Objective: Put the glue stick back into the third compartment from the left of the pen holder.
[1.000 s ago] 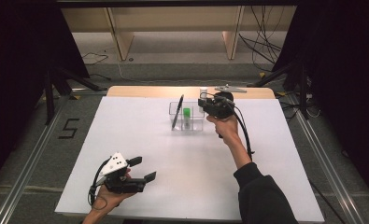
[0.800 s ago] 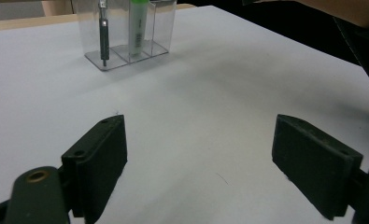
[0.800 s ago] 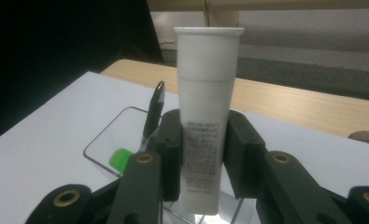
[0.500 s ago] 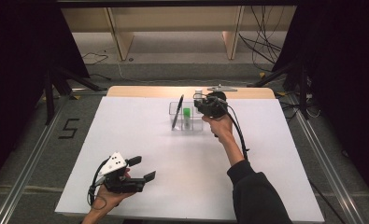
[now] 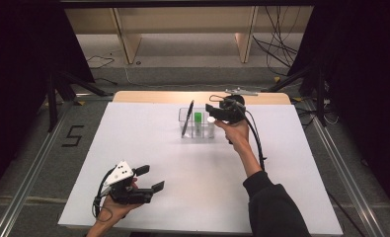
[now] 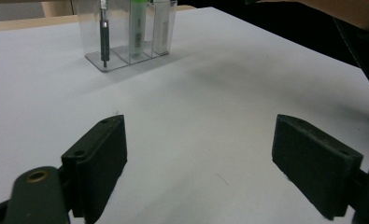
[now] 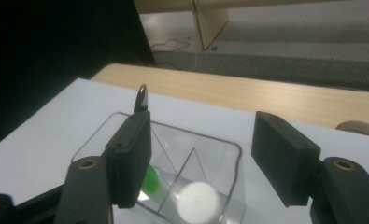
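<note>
A clear three-slot holder (image 5: 198, 133) stands at the far middle of the white table. It holds a leaning black pen (image 5: 186, 118), a green highlighter (image 5: 197, 118) and a white-capped marker (image 5: 211, 120). My right gripper (image 5: 210, 112) hovers just above the holder's right end. Its jaws have just been opening and stand apart, and the white cap (image 7: 198, 200) sits low between them, untouched. In the right gripper view the green cap (image 7: 149, 182) and the pen tip (image 7: 140, 98) peek past the left jaw. My left gripper (image 5: 150, 178) rests open and empty near the front left, facing the holder (image 6: 126, 56).
The white sheet (image 5: 133, 143) covers a wooden table whose bare far edge (image 5: 158, 96) lies just behind the holder. A small grey object (image 5: 241, 92) sits on that edge. Cables and wooden frame legs are on the floor beyond, and a "5" mark (image 5: 73, 136) to the left.
The right gripper's jaws have spread apart above the holder, and the white-capped marker now stands free in its right slot. Both hands have stayed nearly where they were.
</note>
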